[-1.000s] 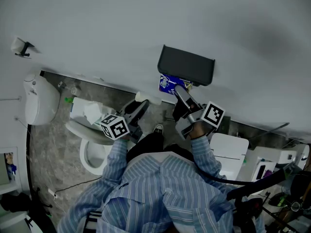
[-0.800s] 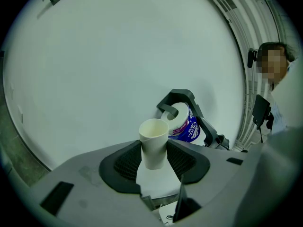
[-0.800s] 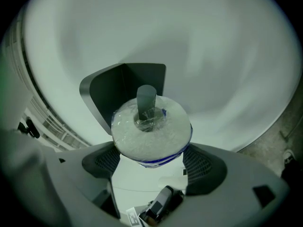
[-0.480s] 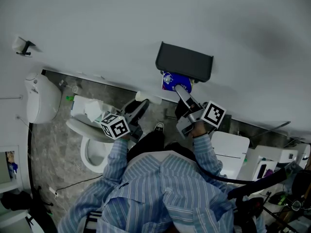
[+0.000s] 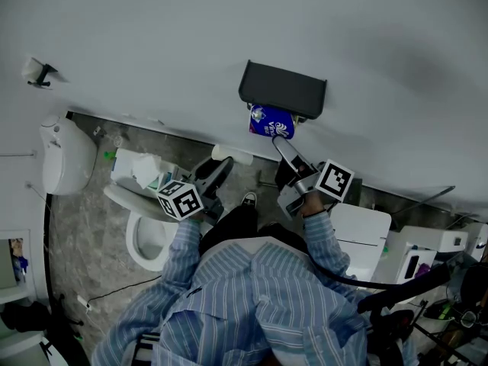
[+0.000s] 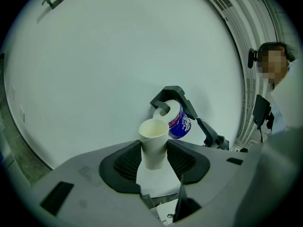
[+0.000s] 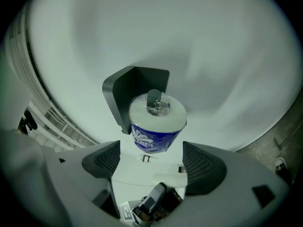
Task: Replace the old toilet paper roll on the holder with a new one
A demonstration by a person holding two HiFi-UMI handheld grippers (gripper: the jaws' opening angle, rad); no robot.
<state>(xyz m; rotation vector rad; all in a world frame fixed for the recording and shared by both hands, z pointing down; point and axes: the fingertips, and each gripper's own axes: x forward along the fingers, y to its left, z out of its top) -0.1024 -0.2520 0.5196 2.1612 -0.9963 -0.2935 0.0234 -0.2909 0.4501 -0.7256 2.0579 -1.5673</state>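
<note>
- White wall fills the far side of this bathroom, with grey stone floor below it and a toilet (image 5: 145, 231) at the near left.
- Left of centre, the left gripper (image 5: 219, 168) is held level and back from the wall. Its jaws are partly closed on the old cardboard tube (image 6: 154, 143), which stands upright between the pads, pinched by its lower half. It looks parked there to keep the spent core clear of the work.
- Further right, the dark hooded holder (image 5: 282, 90) sits on the wall. The new roll (image 5: 271, 120), in its blue wrapper, hangs just under the hood.
- Rightmost, the right gripper (image 5: 277, 139) points at the roll from the near side. Its jaws stand wide, about the roll's own girth, and the roll sits just beyond the tips. A gap shows beside one pad, so I judge it is not pinched. The stance suits steadying or seating the roll.
- Only the right gripper view shows the grey peg (image 7: 154, 98) entering the core through crumpled wrap.
- Seen side-on in the left gripper view, the holder's arm hooks into the roll.
- Only the head view shows the two grippers standing well apart.
</note>
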